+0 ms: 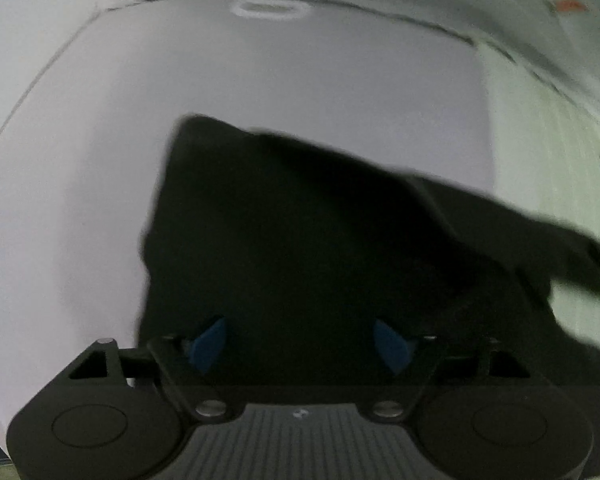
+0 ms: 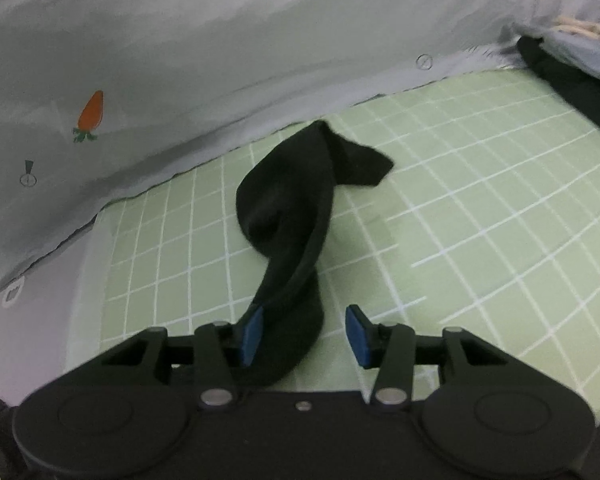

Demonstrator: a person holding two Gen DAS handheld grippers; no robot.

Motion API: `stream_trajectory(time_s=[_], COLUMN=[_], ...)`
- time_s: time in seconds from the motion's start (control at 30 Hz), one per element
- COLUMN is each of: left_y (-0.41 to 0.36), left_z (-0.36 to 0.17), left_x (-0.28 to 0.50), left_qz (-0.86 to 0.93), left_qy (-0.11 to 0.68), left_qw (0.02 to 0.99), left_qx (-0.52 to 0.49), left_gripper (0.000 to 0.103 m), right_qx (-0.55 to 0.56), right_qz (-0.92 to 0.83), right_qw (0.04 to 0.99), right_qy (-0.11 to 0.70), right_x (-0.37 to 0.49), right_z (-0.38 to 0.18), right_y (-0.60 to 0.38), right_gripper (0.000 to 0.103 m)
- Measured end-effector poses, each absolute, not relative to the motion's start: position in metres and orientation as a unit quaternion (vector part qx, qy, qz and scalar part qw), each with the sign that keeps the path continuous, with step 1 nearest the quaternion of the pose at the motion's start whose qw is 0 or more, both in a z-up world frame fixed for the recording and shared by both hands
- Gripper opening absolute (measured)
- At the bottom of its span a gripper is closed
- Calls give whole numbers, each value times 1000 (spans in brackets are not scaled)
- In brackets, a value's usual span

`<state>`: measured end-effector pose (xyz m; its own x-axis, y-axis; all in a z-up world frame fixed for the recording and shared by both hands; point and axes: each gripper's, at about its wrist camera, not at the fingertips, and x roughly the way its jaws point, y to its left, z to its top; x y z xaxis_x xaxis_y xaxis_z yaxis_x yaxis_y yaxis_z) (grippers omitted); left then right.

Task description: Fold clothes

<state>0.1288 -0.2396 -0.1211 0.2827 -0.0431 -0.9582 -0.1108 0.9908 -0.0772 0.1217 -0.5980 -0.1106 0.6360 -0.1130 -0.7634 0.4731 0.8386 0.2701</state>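
Note:
In the left wrist view a black garment (image 1: 300,240) lies spread on a pale lilac sheet (image 1: 80,200), blurred by motion. My left gripper (image 1: 300,344) is open, its blue pads (image 1: 208,344) wide apart just above the garment's near part. In the right wrist view a twisted strip of the black garment (image 2: 292,208) lies on a green checked sheet (image 2: 480,200). My right gripper (image 2: 304,336) is open, the strip's near end lying between the pads (image 2: 358,336), against the left one.
A grey quilt with carrot prints (image 2: 160,60) lies along the far side of the bed. Another dark cloth (image 2: 572,80) and a rope-like cord (image 2: 580,28) sit at the far right. The quilt edge (image 1: 540,20) borders the lilac sheet.

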Motion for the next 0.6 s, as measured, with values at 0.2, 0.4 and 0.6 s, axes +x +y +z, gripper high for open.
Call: stream_trajectory(time_s=[0.2, 0.4, 0.6], left_y=[-251, -243, -241], left_z=[-133, -142, -145], left_x=[110, 102, 102], left_qz=[25, 36, 33], left_qy=[619, 625, 623], left_qw=[784, 778, 779], left_qx=[-43, -53, -53], left_gripper=[87, 101, 103], right_qx=[245, 253, 209], right_qz=[-157, -161, -132], right_qw=[864, 865, 882], right_qy=[411, 403, 402], right_x=[136, 143, 152], right_z=[-123, -122, -111], right_y=[-601, -610, -609], right_gripper=[50, 41, 11])
